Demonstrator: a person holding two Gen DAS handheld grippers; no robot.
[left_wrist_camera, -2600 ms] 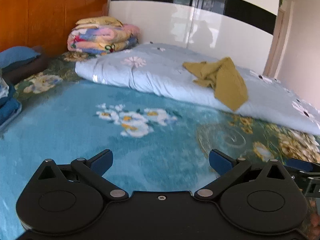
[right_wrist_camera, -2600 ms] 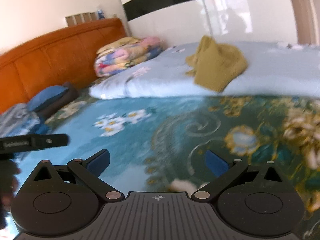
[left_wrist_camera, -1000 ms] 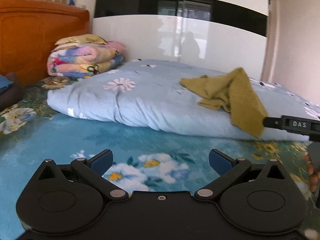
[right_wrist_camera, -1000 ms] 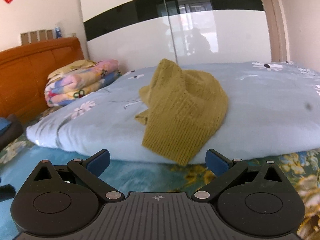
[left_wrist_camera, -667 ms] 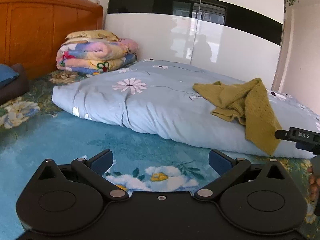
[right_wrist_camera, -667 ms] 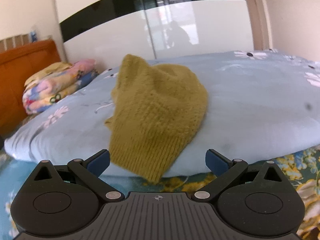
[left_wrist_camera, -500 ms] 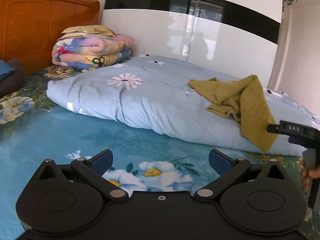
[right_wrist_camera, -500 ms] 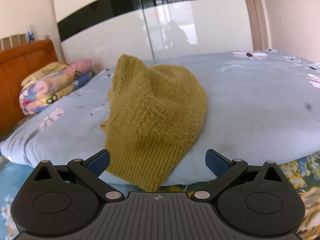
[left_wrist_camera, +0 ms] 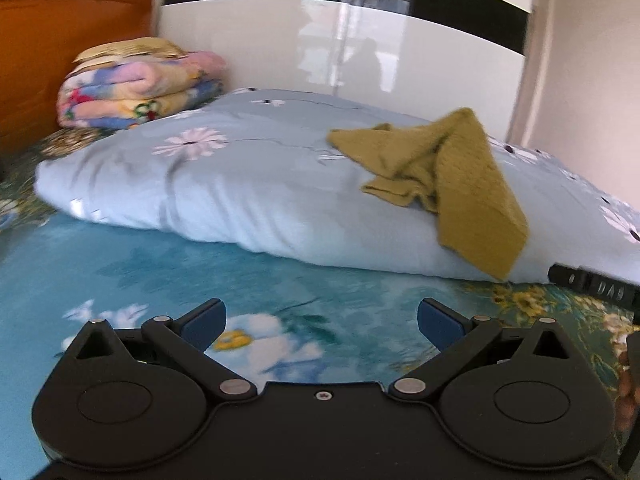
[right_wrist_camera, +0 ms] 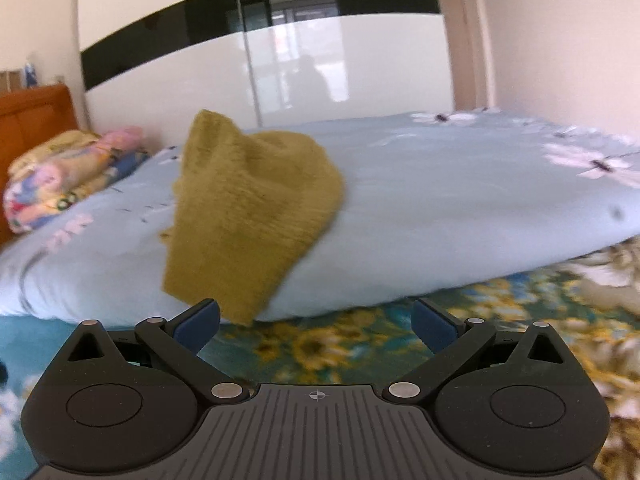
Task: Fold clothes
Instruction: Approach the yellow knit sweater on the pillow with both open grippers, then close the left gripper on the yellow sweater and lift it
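An olive-yellow knitted sweater (left_wrist_camera: 448,176) (right_wrist_camera: 248,216) lies crumpled on a light blue quilt (left_wrist_camera: 248,184) (right_wrist_camera: 460,208), its ribbed hem hanging over the quilt's near edge. My left gripper (left_wrist_camera: 320,318) is open above the blue floral bedspread (left_wrist_camera: 140,280), well short of the sweater, which lies ahead and to the right. My right gripper (right_wrist_camera: 316,320) is open just before the quilt's edge. Its left fingertip (right_wrist_camera: 198,320) sits right below the hanging hem, and nothing is between the fingers.
A stack of folded colourful blankets (left_wrist_camera: 136,88) (right_wrist_camera: 60,176) sits by the orange wooden headboard (left_wrist_camera: 48,48). A glossy white and black wardrobe (left_wrist_camera: 340,40) (right_wrist_camera: 280,52) stands behind the bed. The other gripper's black body (left_wrist_camera: 592,284) and a hand show at the right edge of the left wrist view.
Both grippers have moved closer to the quilt and the sweater. In the right wrist view the hanging hem now sits just above the left fingertip. Both stay open.
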